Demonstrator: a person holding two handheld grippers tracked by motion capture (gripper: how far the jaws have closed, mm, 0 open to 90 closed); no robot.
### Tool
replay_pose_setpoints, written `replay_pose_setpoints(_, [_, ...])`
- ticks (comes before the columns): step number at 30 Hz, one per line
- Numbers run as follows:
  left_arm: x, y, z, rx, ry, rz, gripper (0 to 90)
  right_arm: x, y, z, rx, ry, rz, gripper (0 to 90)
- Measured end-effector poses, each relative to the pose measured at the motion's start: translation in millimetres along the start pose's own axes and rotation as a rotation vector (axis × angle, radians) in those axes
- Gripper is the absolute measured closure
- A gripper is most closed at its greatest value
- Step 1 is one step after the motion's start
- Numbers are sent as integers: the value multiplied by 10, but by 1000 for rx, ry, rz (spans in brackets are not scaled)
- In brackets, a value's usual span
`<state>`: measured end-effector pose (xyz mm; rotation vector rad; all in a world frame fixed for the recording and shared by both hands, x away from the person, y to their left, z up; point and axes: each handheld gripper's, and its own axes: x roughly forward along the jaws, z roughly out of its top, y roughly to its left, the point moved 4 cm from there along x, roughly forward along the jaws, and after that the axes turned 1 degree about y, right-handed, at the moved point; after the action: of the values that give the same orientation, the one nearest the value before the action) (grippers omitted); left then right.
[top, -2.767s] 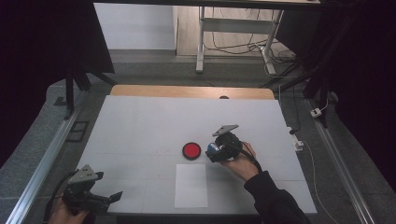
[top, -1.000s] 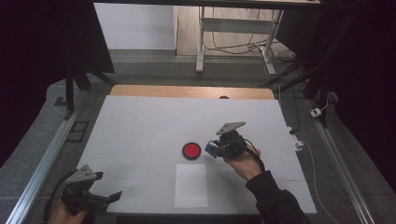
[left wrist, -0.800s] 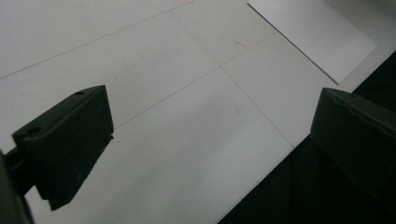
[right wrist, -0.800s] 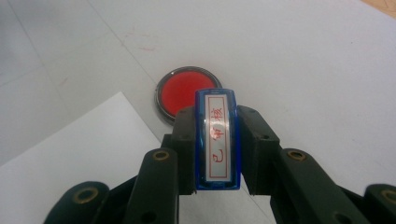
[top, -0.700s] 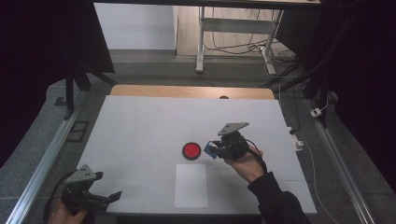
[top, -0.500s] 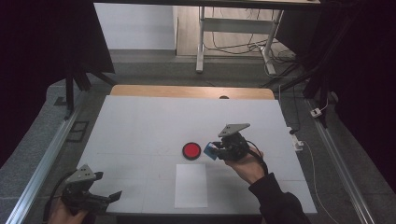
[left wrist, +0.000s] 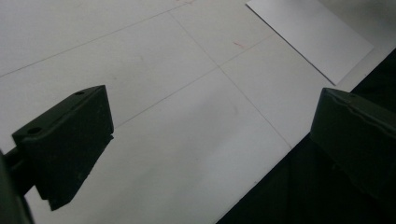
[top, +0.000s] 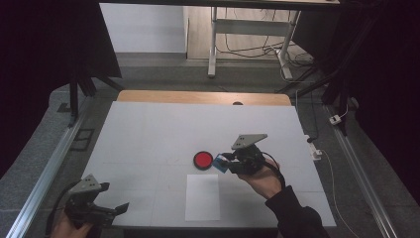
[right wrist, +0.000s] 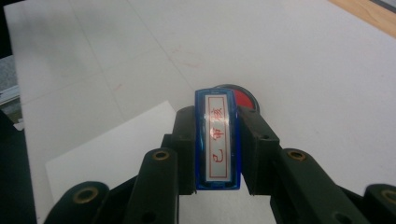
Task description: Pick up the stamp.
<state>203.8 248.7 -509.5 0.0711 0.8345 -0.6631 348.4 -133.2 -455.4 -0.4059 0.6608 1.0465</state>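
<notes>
The right gripper [top: 224,162] is clamped on a blue stamp [right wrist: 217,140], its jaws pressing the stamp's two long sides, so the stamp's long axis runs straight out along the jaws. In the high view the stamp [top: 221,164] hangs above the white table [top: 148,134], just beside the red ink pad [top: 202,160], which lies at nine o'clock from the jaw tips; the white sheet of paper [top: 202,197] lies at about seven o'clock, near the table's front edge. My guess is that the stamp goes to the paper next, and the right hand is much the nearer one. The left gripper [top: 116,208] hovers at the table's front left corner with its jaws spread and nothing between them. The right gripper view shows red characters on the stamp's label, too small to make out from above; the left gripper view [left wrist: 210,135] looks across bare table to the paper's corner [left wrist: 313,35].
</notes>
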Motion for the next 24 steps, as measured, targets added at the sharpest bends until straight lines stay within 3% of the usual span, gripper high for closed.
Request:
replay_pose_setpoints(14, [-1,0,0,1,0,-7,1,-13,172,60,-49,-27,59,709])
replay_pose_setpoints(24, [1,-15,1,11,3,-8,10,5,230,67,-63,-22,75,709])
